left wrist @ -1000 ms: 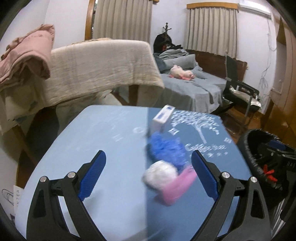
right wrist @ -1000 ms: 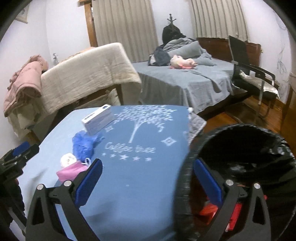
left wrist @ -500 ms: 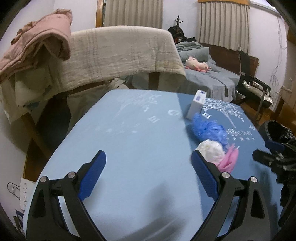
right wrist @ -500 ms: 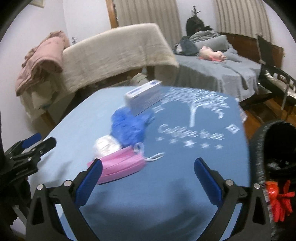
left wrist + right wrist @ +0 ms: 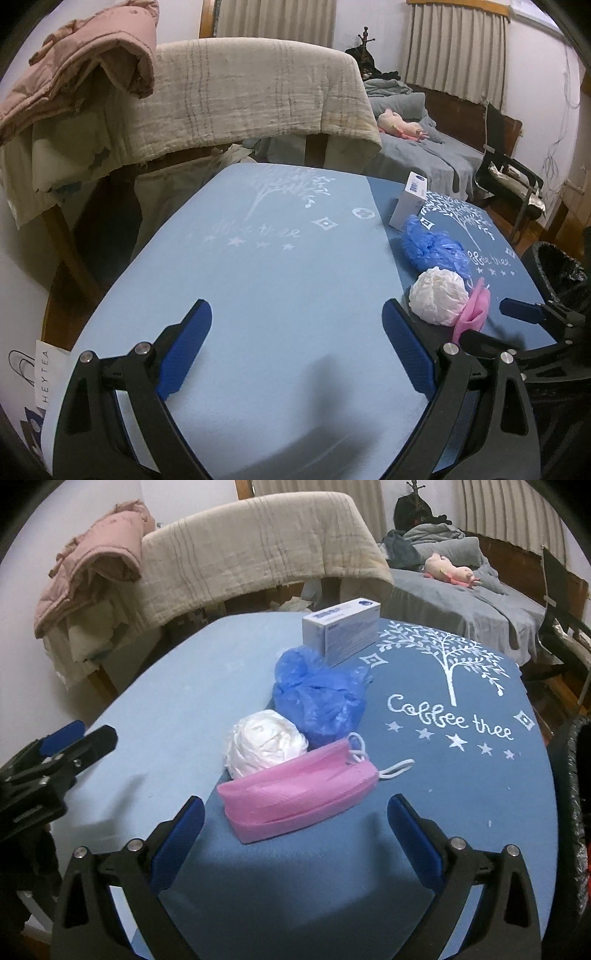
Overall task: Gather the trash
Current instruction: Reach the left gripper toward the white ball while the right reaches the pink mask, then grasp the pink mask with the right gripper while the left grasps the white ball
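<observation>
Right gripper (image 5: 295,834): your fingers are spread wide with nothing between them, hovering just short of the pink mask (image 5: 299,794).
Left gripper (image 5: 295,350): yours is spread too, empty, over bare tablecloth (image 5: 258,295).
Trash: the mask, white wad (image 5: 264,744) and blue bag (image 5: 319,701) touch in a row on the cloth.
Box (image 5: 341,631): just behind the bag.
Bin (image 5: 561,273): beside the table's right edge.

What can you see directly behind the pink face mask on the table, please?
A white crumpled wad sits right behind the pink face mask, with a blue plastic bag and a white box farther back. The wad's base is hidden by the mask.
</observation>
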The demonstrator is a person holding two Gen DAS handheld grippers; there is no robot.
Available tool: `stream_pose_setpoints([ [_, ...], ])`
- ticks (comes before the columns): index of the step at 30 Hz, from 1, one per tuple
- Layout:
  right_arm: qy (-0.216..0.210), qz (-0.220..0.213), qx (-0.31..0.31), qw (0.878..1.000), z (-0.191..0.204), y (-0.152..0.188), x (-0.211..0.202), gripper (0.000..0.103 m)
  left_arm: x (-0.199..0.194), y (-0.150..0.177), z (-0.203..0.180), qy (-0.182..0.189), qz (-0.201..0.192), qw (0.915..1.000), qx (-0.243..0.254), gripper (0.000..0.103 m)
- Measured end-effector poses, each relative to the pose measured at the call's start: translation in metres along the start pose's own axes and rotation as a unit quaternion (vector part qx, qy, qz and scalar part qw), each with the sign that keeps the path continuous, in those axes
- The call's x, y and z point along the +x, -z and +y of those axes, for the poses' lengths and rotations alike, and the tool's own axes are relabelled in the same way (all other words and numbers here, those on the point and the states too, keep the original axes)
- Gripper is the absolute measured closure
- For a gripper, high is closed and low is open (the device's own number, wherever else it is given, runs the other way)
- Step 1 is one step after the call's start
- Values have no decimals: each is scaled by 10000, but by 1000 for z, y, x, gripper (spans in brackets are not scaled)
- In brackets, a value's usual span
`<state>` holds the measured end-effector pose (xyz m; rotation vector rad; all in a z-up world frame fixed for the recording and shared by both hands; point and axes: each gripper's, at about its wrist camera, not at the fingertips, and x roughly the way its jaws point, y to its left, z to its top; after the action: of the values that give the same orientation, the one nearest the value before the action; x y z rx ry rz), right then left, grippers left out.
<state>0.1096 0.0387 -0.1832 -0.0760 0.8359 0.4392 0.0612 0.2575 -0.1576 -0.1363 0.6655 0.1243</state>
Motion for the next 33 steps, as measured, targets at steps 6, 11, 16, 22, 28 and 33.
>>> stream_pose_setpoints([
  [6,151,205,66,9997,-7,0,9,6,2,0,0,0,16,10000,-24,12],
  [11,313,196,173,9992,-25,0,2,6,2,0,-4,30,32,10000,3,12],
  [16,702,163,228,9971,-53,2,-12,6,4,-2,-15,111,53,9999,69,12],
  [22,841,104,411,9956,-80,4,-26,6,8,-3,-26,202,79,9997,128,12],
  [28,584,30,470,9972,-73,-4,-26,6,8,-5,-32,253,59,9995,167,12],
  [33,611,82,433,9972,-66,-8,-12,19,7,-7,-35,290,32,9995,145,12],
])
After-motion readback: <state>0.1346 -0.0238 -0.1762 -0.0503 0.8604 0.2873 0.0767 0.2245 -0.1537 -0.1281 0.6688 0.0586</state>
